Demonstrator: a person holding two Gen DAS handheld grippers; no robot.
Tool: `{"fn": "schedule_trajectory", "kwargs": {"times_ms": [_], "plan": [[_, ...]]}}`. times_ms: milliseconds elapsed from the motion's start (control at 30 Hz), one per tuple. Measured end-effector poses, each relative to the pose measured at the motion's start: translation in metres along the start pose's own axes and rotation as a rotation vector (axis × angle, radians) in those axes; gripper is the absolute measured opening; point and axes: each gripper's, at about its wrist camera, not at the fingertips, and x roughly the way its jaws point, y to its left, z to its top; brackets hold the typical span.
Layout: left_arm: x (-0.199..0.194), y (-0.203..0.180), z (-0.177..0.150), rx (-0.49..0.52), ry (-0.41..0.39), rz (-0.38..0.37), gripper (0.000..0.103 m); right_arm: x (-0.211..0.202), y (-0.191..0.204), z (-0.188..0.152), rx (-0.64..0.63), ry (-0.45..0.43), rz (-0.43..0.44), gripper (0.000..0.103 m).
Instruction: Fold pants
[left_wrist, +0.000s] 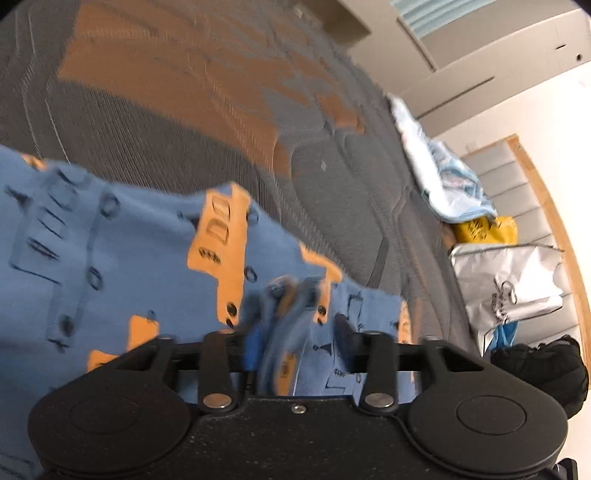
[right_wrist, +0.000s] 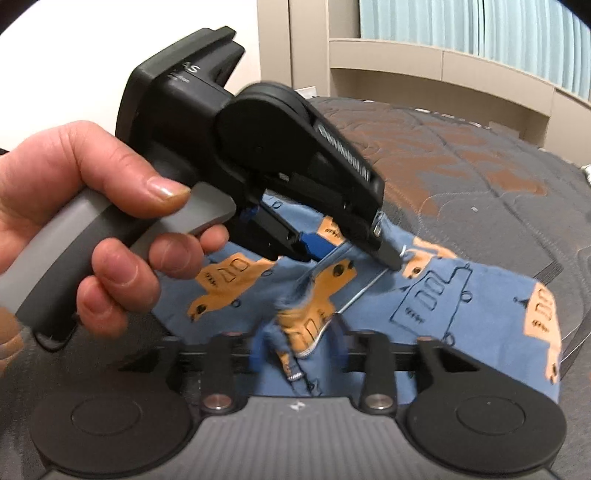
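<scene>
Pants (right_wrist: 424, 295), blue with orange vehicle prints, lay bunched on the quilted grey and orange bed (right_wrist: 461, 155), spreading toward its near edge. The left hand-held gripper (left_wrist: 299, 332) pinched a gathered ridge of the fabric between its blue-padded fingers (left_wrist: 253, 343), and the right hand-held gripper (right_wrist: 299, 347) likewise pinched a crumpled fold with a pale hem in it. In the right wrist view the left tool, held in a bare hand (right_wrist: 92, 229), pressed down on the cloth just beyond the right one, so both grips sat close together on the same bundle.

Risk, as I judged it, lay in that closeness: each pinch seemed to hold several layers, so lifting could drag the whole heap instead of one edge and leave a skewed fold. A shallow bite might also slip off the soft knit. Motion blur made the exact depth of either grip hard to tell.
</scene>
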Motion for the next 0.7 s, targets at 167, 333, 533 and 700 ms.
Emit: {"fn": "schedule_trajectory", "kwargs": {"times_ms": [167, 333, 533, 700], "plan": [[-0.041, -0.01, -0.011, 0.06, -0.079, -0.086, 0.06, -0.055, -0.035, -0.011, 0.012, -0.088, 0.053, 0.057], [-0.048, -0.022, -0.042, 0.116, -0.067, -0.251, 0.062, -0.058, -0.144, -0.006, 0.233, -0.12, 0.038, 0.061], [-0.027, -0.012, -0.067, 0.063, -0.001, -0.213, 0.064, -0.015, -0.213, 0.002, 0.45, -0.013, 0.284, 0.061], [-0.043, 0.0, -0.075, -0.011, -0.085, -0.114, 0.061, -0.033, -0.207, -0.011, 0.338, 0.01, -0.106, 0.061]]}}
